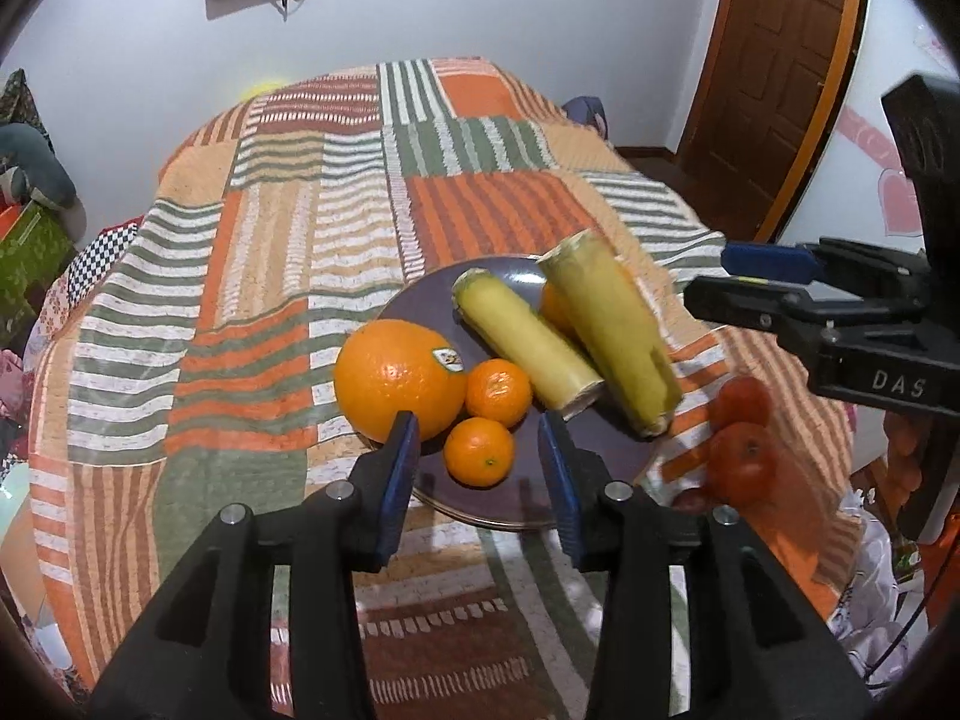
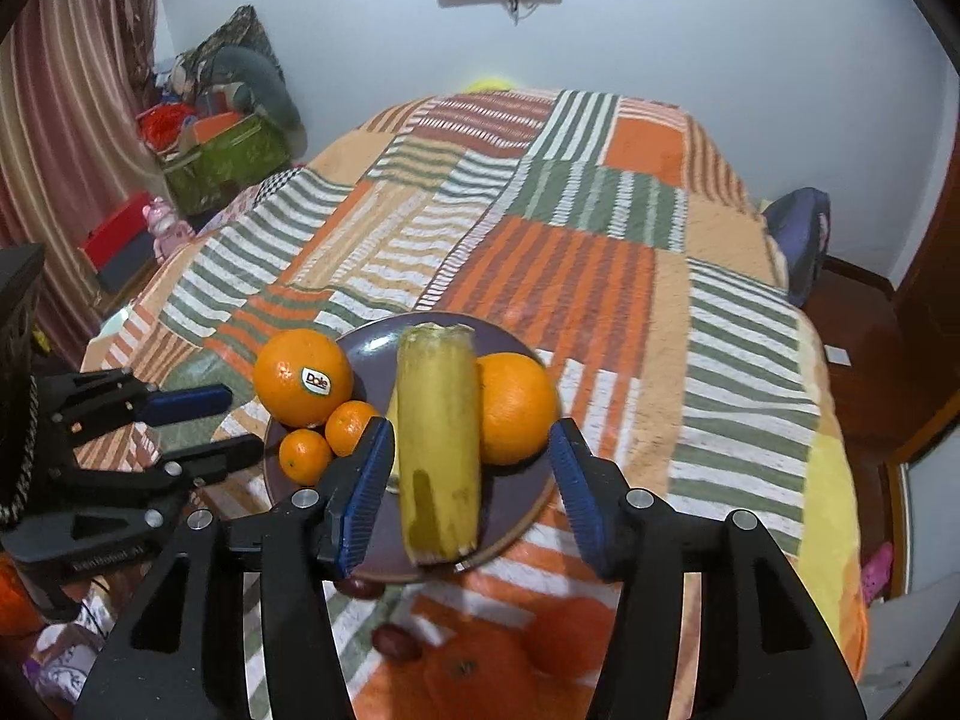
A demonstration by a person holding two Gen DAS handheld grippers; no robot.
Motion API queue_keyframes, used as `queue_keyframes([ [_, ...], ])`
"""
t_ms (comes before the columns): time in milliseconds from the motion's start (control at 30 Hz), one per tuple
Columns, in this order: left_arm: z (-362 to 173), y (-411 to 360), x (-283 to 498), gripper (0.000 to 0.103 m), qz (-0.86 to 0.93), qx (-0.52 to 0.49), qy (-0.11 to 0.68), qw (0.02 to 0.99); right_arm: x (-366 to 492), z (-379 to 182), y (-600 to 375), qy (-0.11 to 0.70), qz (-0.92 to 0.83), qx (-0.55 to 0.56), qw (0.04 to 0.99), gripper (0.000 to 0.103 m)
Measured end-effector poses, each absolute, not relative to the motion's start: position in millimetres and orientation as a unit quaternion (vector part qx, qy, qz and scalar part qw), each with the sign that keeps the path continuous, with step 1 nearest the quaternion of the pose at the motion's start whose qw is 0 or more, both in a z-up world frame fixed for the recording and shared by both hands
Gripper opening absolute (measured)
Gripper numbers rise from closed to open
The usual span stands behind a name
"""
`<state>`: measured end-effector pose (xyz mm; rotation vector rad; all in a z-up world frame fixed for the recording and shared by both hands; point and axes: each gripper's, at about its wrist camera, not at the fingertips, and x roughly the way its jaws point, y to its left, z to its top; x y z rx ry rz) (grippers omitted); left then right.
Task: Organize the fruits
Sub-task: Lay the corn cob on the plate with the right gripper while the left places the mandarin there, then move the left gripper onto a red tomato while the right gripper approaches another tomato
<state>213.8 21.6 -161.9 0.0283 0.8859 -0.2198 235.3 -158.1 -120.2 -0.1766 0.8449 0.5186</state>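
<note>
A dark purple plate (image 1: 600,456) (image 2: 528,498) on the striped tablecloth holds a large stickered orange (image 1: 396,378) (image 2: 300,378), two mandarins (image 1: 498,390) (image 1: 480,450), a second orange (image 2: 516,408) and two yellow stalk pieces (image 1: 528,342) (image 1: 612,342). My left gripper (image 1: 477,426) (image 2: 243,423) is open, its blue pads either side of the nearer mandarin without touching it. My right gripper (image 2: 471,427) (image 1: 705,276) is open around the nearer stalk piece (image 2: 438,438), with its pads clear of it. That piece looks blurred in the left wrist view.
Red-orange fruits (image 1: 741,462) (image 2: 474,672) and small dark red fruits (image 2: 396,642) lie on the tablecloth (image 1: 270,300) beside the plate's near right side. The table's edge curves close behind them. A wooden door (image 1: 780,72) stands far right.
</note>
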Motion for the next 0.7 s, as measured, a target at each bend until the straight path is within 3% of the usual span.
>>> queue_keyframes([
  [167,-147,12,202,0.05,-0.114,0.009,0.415,0.903,217,-114,-172,0.394,0.233,-0.093,0.884,0.053],
  [233,-144,5,197,0.053,-0.118,0.009,0.41,0.904,209,-113,-181,0.389,0.224,-0.095,0.888,0.058],
  [433,-142,-22,190,0.066,-0.136,0.005,0.414,0.9,194,-116,-205,0.39,0.207,-0.094,0.892,0.059],
  [700,-161,-71,194,0.067,-0.168,0.014,0.448,0.878,181,-124,-237,0.397,0.193,-0.073,0.894,0.059],
])
